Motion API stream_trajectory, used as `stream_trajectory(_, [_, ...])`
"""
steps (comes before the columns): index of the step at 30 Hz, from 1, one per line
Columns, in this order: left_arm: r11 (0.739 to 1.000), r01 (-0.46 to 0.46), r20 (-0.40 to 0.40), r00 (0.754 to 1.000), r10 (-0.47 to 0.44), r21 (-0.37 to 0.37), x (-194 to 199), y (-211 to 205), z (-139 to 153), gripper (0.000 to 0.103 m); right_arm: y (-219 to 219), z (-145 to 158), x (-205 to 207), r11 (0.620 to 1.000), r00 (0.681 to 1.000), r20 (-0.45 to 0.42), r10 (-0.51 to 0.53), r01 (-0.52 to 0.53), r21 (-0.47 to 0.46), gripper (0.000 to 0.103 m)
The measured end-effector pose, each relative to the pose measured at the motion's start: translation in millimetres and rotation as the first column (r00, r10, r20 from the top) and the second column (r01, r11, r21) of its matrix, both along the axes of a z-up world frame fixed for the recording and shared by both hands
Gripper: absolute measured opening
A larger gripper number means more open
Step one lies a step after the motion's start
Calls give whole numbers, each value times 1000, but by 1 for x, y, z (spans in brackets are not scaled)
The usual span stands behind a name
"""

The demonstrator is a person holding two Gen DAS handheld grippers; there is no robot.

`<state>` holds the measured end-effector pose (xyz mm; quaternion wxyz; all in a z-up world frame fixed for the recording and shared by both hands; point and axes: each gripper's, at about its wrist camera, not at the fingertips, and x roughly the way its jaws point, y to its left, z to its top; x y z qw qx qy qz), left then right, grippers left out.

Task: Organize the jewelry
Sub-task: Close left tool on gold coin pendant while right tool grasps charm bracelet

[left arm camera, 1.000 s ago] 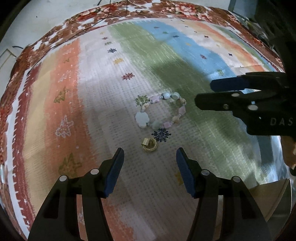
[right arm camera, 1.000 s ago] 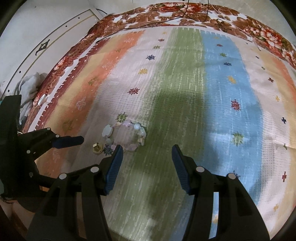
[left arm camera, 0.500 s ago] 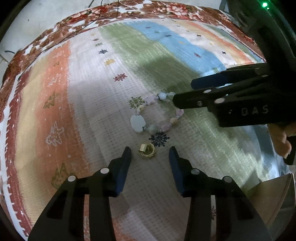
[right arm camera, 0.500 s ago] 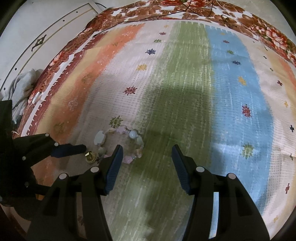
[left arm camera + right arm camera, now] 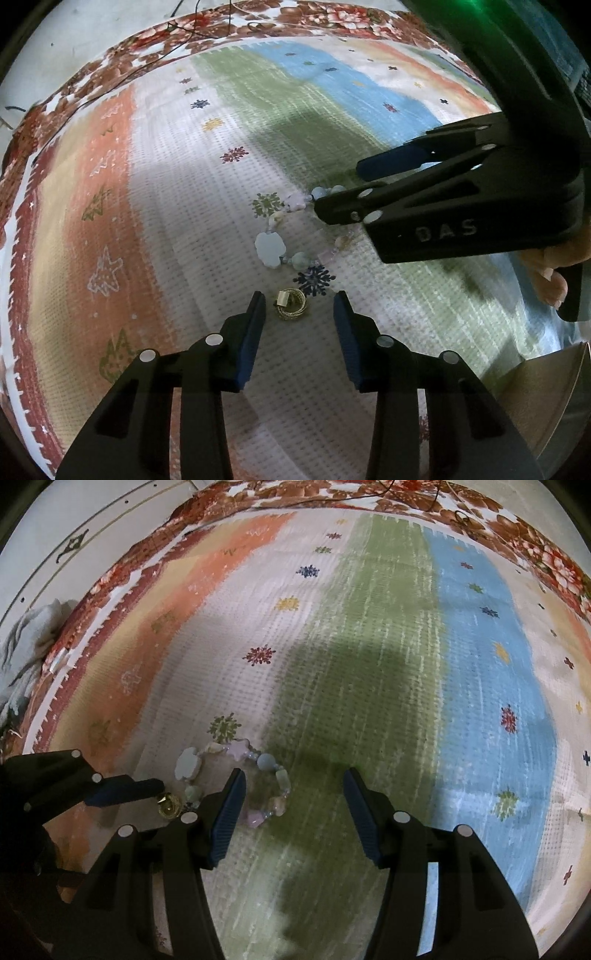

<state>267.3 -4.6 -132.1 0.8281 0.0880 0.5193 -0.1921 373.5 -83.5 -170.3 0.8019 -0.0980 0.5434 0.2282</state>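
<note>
A gold ring (image 5: pixel 290 305) lies on the striped cloth, between the fingertips of my open left gripper (image 5: pixel 298 301), which does not touch it. A pastel bead bracelet (image 5: pixel 271 248) with a pale flower bead lies just beyond the ring. My right gripper (image 5: pixel 293 779) is open and low over the cloth, its left finger (image 5: pixel 229 805) over the bracelet's (image 5: pixel 229 755) near side. In the left wrist view the right gripper (image 5: pixel 340 192) comes in from the right and hides part of the bracelet. The ring also shows in the right wrist view (image 5: pixel 169 806).
The striped, patterned cloth (image 5: pixel 369 646) has a floral border and covers the whole surface. A cardboard box corner (image 5: pixel 546 387) sits at the lower right of the left wrist view. Grey fabric (image 5: pixel 22 642) lies off the cloth's left edge.
My left gripper has moved forward until its fingertips flank the ring, and its jaws have narrowed somewhat. My right gripper has moved forward and down over the bracelet.
</note>
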Motion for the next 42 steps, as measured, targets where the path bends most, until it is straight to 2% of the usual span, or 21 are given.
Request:
stream_trajectory(9, [1000,8,-3,1000,-8,-6,-1,0,0,34,5,-4,-4,998,999,41,32,-30,-63,56])
stream_trajectory(13, [1000,8,-3,1000,-8,-5,-1,0,-1,34,8,-4,-7,997,998,47,48,-45,-67,48])
stream_trajectory(14, [1000,8,-3,1000,-8,-6,-1,0,-1,31,9,-4,-7,996,998,47,52,-49,-68,45])
stream_trajectory(15, [1000,11,-3,1000,-11,-7,-1,0,-1,23,10,-4,-8,996,997,49,57,-53,-70,45])
stream_trajectory(18, [1000,15,-1,1000,-15,-8,-1,1,-2,22,10,-4,-9,996,997,50,61,-58,-71,40])
stream_trajectory(22, [1000,6,1,1000,-6,2,-1,2,-2,17,12,-3,-11,995,996,41,79,-77,-68,16])
stream_trajectory(24, [1000,3,21,1000,-4,29,-2,-1,-3,15,13,-3,-12,994,996,39,85,-83,-67,11])
stream_trajectory(26, [999,-1,24,1000,0,43,-2,-3,-2,14,14,-3,-13,994,995,47,88,-84,-69,10])
stream_trajectory(27, [999,-5,23,1000,4,45,-1,-3,-2,0,14,-3,-14,994,995,50,88,-85,-68,10])
stream_trajectory(31, [999,-25,6,1000,24,24,2,3,0,0,12,-1,-15,994,994,55,89,-86,-63,10])
stream_trajectory(42, [999,-33,20,999,32,21,0,4,7,0,7,8,-22,996,995,76,69,-64,-62,10])
